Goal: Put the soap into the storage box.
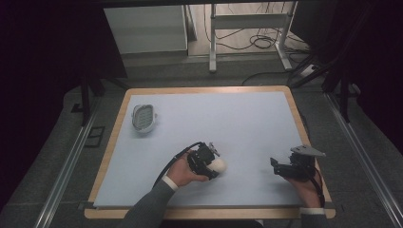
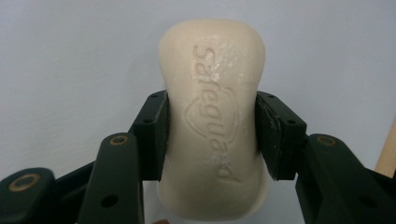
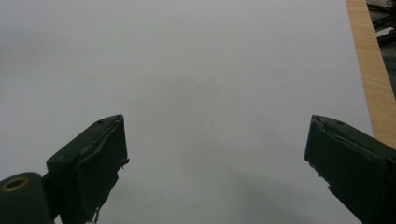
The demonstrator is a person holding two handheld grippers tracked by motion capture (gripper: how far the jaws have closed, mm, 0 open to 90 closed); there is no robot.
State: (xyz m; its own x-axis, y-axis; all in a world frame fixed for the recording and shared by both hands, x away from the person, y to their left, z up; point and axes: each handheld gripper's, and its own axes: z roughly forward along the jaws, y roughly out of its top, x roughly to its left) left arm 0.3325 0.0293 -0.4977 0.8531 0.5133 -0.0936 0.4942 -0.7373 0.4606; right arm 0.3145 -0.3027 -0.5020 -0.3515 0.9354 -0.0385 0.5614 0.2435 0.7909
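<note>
A cream bar of soap (image 2: 215, 116) with embossed lettering is clamped between the two black jaws of my left gripper (image 2: 211, 135), which is shut on its waist. From above, the soap (image 1: 220, 165) shows as a pale oval at the tip of the left gripper (image 1: 211, 164), near the table's front middle. A white soap dish (image 1: 143, 118) with a ribbed inside lies at the table's back left, well apart from both grippers. My right gripper (image 1: 274, 166) rests at the front right, and its jaws (image 3: 215, 154) stand wide open over bare tabletop.
The pale blue table top (image 1: 237, 123) has a wooden rim (image 1: 110, 142); that rim (image 3: 371, 70) runs close beside the right gripper. Behind the table stand a white cabinet (image 1: 147, 28) and a metal frame with cables (image 1: 256, 40) on the floor.
</note>
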